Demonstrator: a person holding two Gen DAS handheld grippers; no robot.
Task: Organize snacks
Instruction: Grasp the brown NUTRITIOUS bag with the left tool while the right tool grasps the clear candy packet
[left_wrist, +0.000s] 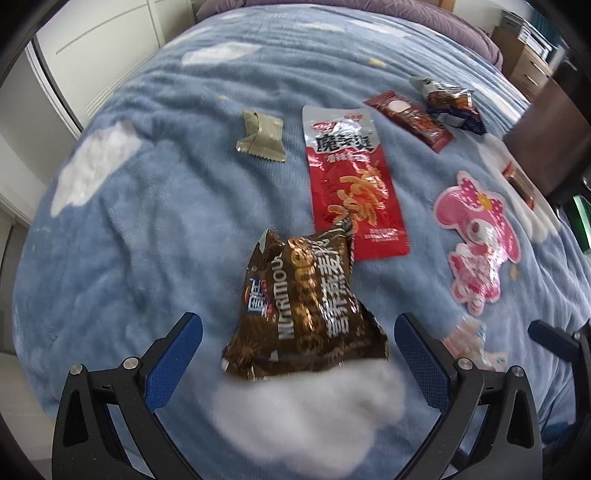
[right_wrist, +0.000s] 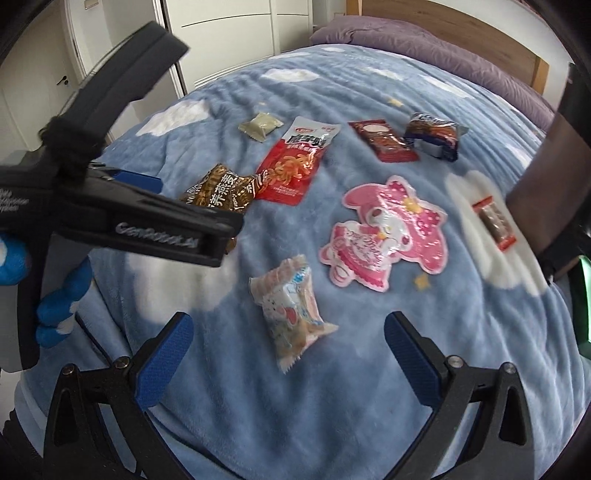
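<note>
The snacks lay scattered on a blue fleece blanket (left_wrist: 147, 221) patterned with white clouds. The left gripper (left_wrist: 298, 332) stood with its blue-padded fingers spread wide on either side of a crumpled brown packet (left_wrist: 303, 310), not touching it; the packet's white lettering read "NUTRITIOUS" beside large Chinese characters that were partly blurred. Its top corner overlapped the lower end of a long red sachet (left_wrist: 351, 184), which carried bold Chinese characters on a white band and a picture of orange strips.

Beyond it lay a small olive-grey foil pack (left_wrist: 260, 136) with no legible print, a dark red wrapper (left_wrist: 408, 120), and a navy-and-silver pack (left_wrist: 452, 105) just beside it.

The right gripper (right_wrist: 289, 339) was likewise open, its fingers flanking a pale cartoon-printed pouch (right_wrist: 291, 314) without contact. Farther off lay a pink character-shaped bag (right_wrist: 388, 232) with cursive script too small to read, and a small red-ended candy (right_wrist: 493, 225) near the blanket's edge. The left tool's black body showed the raised word "GenRobot.AI".
</note>
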